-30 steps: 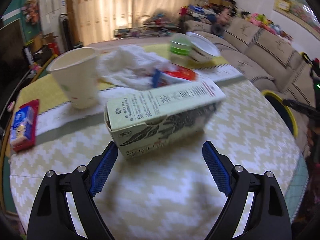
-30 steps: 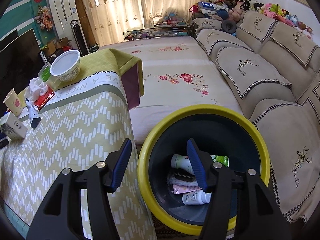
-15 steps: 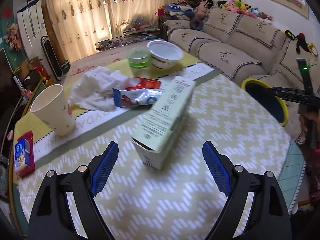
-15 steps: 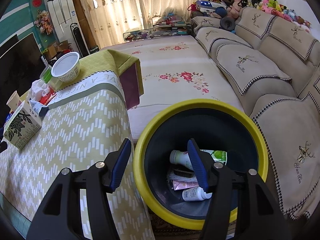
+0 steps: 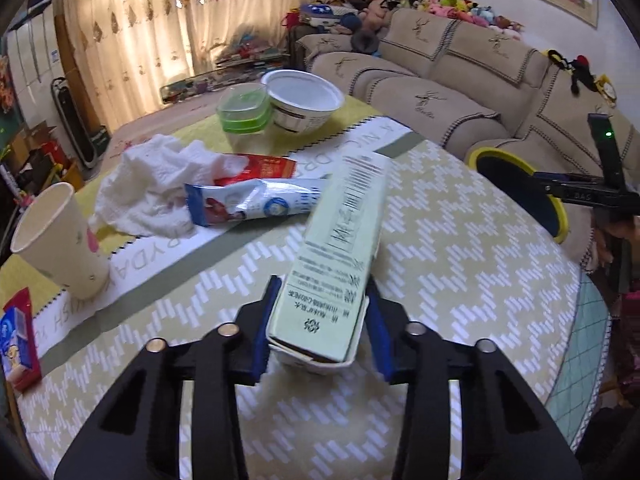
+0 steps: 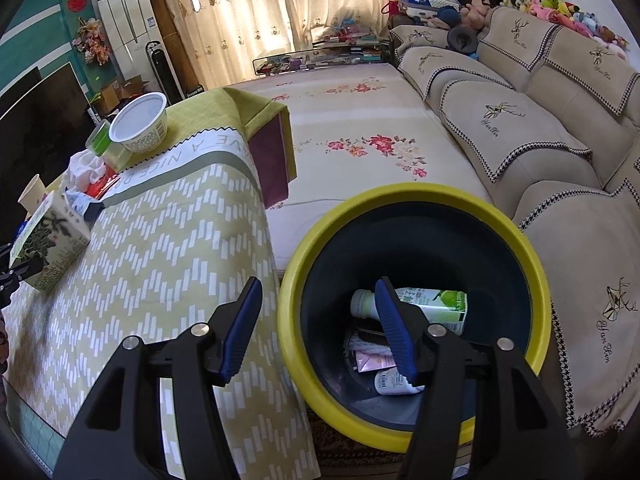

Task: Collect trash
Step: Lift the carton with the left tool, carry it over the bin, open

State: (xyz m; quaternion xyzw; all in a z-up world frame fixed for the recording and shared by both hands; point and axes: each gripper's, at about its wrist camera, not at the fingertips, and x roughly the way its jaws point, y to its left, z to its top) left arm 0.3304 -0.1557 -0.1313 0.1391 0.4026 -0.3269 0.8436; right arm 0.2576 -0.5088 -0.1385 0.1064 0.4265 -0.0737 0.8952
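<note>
your left gripper has just been closing, and its jaws now clench the near end of the pale green carton, which lies flat between them on the counter and runs away from you. before lifting, check that both blue pads sit square on the carton's side walls; the open end looks soft and could crush or slip, so a firm but not hard squeeze is the safer bet. lift straight up so the far end clears the blue wrapper that touches it beyond the left jaw, then carry it toward the yellow-rimmed bin. your right gripper hangs with jaws parted and nothing in them, the bin's mouth just past the right jaw with bottles already inside. the counter wears a zigzag cloth; farther beyond the left jaws lie a crumpled tissue, a paper cup, a white bowl and a green tub. a sofa and curtains close the room.
</note>
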